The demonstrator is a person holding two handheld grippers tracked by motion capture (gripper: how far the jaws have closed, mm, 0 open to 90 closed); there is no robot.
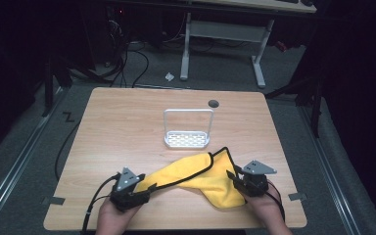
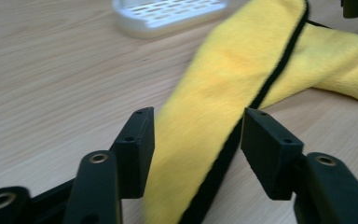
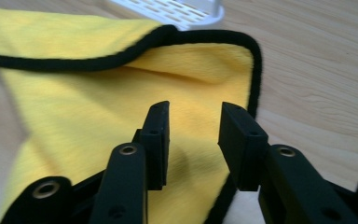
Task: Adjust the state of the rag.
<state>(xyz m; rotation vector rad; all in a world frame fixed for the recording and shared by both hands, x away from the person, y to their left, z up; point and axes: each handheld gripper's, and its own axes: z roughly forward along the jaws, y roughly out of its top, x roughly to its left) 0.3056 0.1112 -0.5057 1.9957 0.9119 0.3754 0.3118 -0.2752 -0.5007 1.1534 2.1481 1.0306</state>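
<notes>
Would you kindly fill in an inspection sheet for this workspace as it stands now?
Surface: wooden table, with a dark round hole near the far edge.
Job's things: yellow cloth with black trim, lying crumpled and partly folded at the near side.
Clutter: white perforated rack behind the cloth.
Grippers: left gripper open, cloth between its jaws; right gripper open over the cloth.
Cables: black cable trails from the left gripper.
Surroundings: dim room, white desk frame, floor cables.

On the table [image 1: 117, 122], the cloth [image 1: 210, 178] lies in front of the rack [image 1: 187, 139], between both grippers.
</notes>
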